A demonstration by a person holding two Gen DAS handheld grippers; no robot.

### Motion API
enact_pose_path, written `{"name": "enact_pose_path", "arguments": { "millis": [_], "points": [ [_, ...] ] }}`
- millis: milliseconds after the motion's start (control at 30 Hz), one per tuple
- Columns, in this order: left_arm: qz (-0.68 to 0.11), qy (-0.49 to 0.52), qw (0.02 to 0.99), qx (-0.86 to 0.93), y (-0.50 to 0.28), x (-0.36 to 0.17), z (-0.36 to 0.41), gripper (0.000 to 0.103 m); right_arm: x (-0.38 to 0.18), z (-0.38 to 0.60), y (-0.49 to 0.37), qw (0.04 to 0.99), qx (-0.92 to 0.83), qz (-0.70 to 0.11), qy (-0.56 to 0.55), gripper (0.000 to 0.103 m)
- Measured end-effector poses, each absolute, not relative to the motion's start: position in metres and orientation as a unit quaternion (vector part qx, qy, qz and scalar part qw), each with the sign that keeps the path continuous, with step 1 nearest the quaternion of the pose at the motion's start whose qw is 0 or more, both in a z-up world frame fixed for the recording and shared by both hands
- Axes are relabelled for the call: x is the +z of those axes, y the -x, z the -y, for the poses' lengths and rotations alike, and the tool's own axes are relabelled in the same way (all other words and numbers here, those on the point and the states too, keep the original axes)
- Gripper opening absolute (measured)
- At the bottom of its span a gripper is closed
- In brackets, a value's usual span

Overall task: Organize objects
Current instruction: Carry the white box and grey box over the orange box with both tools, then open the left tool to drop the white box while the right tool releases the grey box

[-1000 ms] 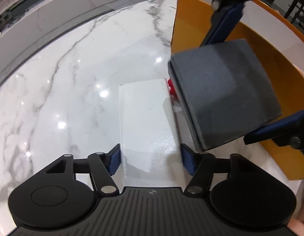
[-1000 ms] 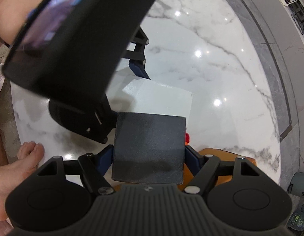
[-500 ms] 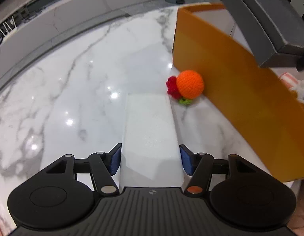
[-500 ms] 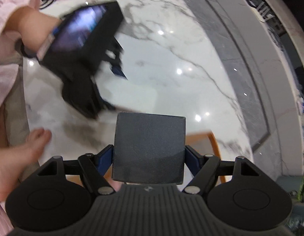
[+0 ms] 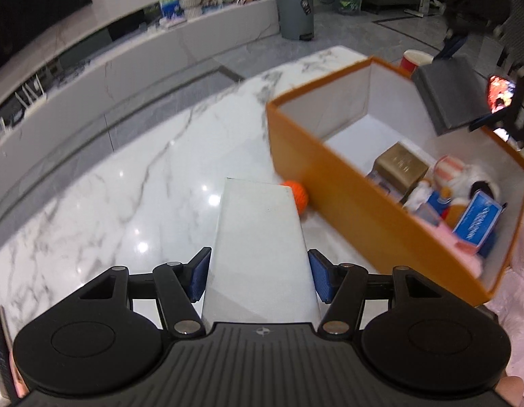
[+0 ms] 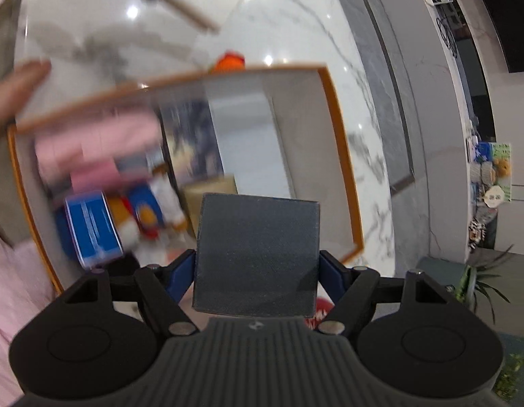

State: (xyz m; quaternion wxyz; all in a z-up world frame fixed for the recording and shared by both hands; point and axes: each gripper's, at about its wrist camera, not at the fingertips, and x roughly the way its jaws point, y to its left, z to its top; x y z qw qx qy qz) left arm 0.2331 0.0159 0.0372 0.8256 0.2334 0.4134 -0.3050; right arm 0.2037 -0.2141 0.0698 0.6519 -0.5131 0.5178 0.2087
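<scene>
- While my right claw [image 6: 256, 271] hangs above the orange box [image 6: 343, 156], it grips the grey box [image 6: 256, 254], ready to drop.
- Left claw [image 5: 258, 279] clamps the white box [image 5: 260, 237], clear of the bench [image 5: 126, 203], beside the orange box.

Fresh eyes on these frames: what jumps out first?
The orange box on the marble table, its near end packed with small items. The right hand-held gripper holds a dark grey block above it, and the left hand-held gripper grips a white box beside an orange ball.
</scene>
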Motion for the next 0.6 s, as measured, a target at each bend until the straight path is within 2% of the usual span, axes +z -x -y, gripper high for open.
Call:
{"name": "enact_pose_path", "arguments": {
  "millis": [267,600],
  "points": [
    [-0.35,-0.281,0.817,-0.363,-0.222,0.076,0.031,0.069,0.05,0.245,-0.198,0.617,0.209,-0.525,0.548,0.077],
    [-0.322,-0.334,0.782,-0.417,-0.233,0.047,0.113,0.069,0.015,0.254,-0.213,0.595,0.249,-0.532,0.548,0.077]
  ]
}}
